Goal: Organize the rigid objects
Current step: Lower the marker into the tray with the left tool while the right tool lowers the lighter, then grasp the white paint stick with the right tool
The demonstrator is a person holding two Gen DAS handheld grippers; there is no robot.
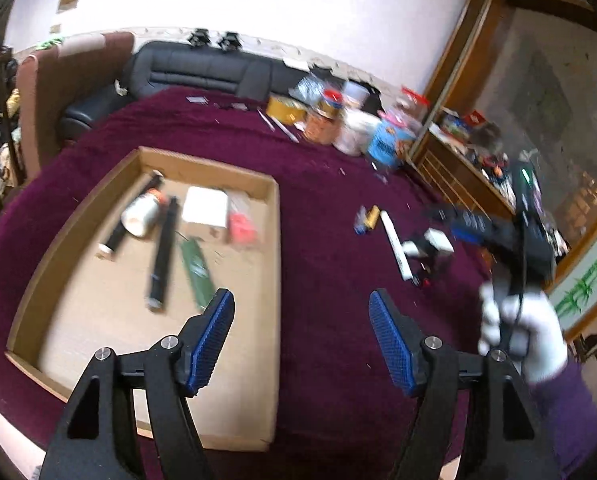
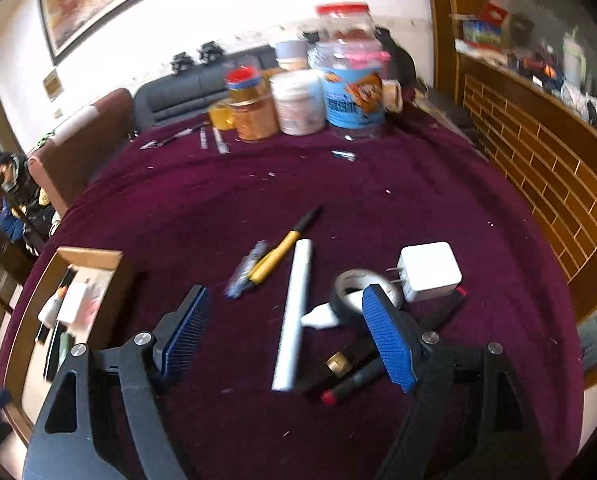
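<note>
A big table with a dark red cloth (image 2: 338, 200) carries everything here. A flat cardboard tray (image 1: 272, 216) sits on the cloth near one side. Inside the tray lie a white box (image 1: 204, 206), a white bottle (image 1: 140, 216), a long black stick (image 1: 162, 256), a green flat piece (image 1: 196, 262) and a pink packet (image 1: 242, 230). They all lie near the far end of the tray, close together. The near end of the tray is bare.

The left gripper (image 1: 300, 310) hangs over the near corner of the tray and the cloth beside it. Its two blue pads (image 1: 214, 332) stand apart, and nothing is between them.

The right gripper (image 2: 286, 312) is above the loose things in the middle of the cloth. Its pads are spread wide and pinch nothing. A long white tube (image 2: 294, 316) lies on the cloth below the gap between them. A yellow and black pen (image 2: 282, 246) lies just beside the tube, and a blue pen (image 2: 244, 270) touches it. A white plug block (image 2: 428, 270) sits beside a roll of black tape (image 2: 350, 298). A small white tube (image 2: 322, 318) pokes out between the tape and the long tube. A black and gold case (image 2: 338, 364) and a red tipped pen (image 2: 350, 384) lie nearest the right gripper.

From the left side, a white gloved hand (image 1: 518, 332) with a purple sleeve holds the right gripper's handle.

Jars and tubs (image 2: 306, 96) stand crowded at the far edge of the table.
</note>
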